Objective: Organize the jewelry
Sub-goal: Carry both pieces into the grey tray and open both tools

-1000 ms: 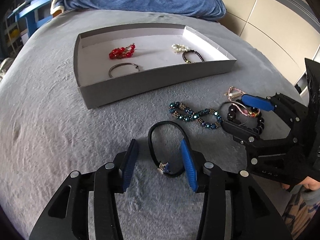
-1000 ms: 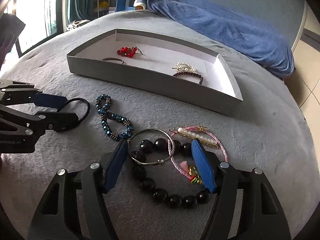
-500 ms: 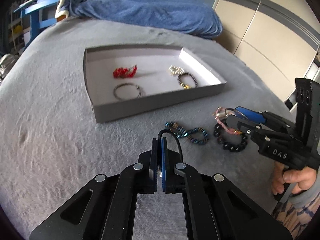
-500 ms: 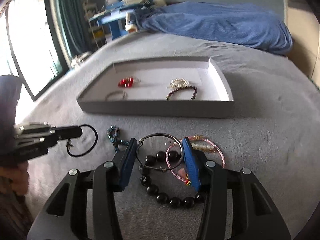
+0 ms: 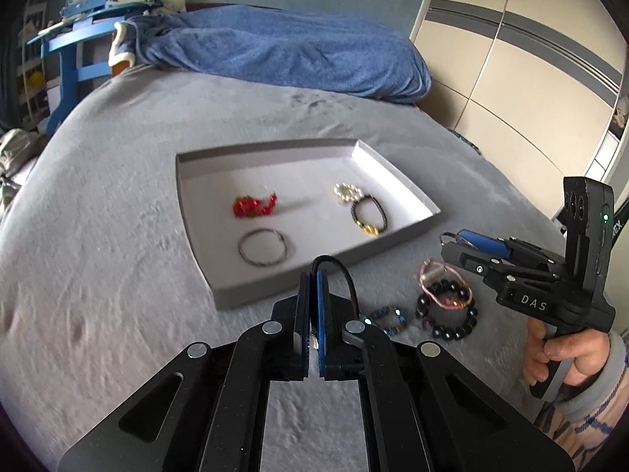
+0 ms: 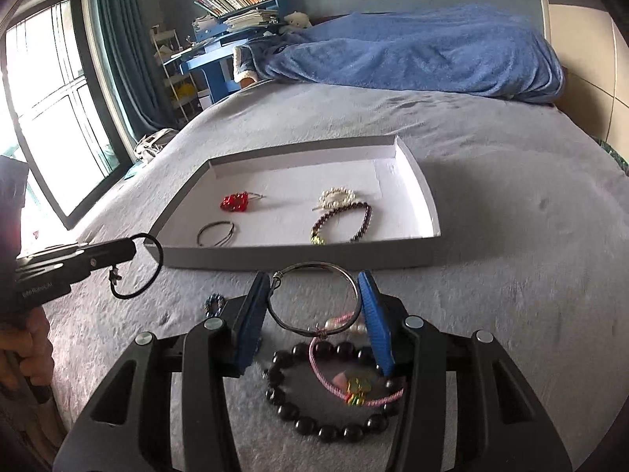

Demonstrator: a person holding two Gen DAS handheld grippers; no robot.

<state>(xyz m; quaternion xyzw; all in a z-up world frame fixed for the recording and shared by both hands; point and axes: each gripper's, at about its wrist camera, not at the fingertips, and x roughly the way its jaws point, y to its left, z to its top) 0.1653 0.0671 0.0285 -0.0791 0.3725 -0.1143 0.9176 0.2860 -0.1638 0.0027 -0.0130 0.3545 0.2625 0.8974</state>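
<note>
My left gripper is shut on a black cord loop, which hangs off the bed; the same loop dangles from it in the right wrist view. My right gripper is shut on a thin silver bangle, held up by both blue pads above the bed. The right gripper appears at the right of the left wrist view. Just beyond both stands a shallow grey tray, whose front wall faces me. It holds a red bead piece, a silver ring, a pearl piece and a dark bead bracelet.
On the grey bed cover lie a black bead bracelet, a pink cord bracelet and a teal bead bracelet. A blue blanket is heaped at the far end. A wardrobe stands on the right, a window on the left.
The left jaws closed on the black cord loop and lifted it off the bed. The right jaws narrowed onto the silver bangle and raised it. Both views now sit higher.
</note>
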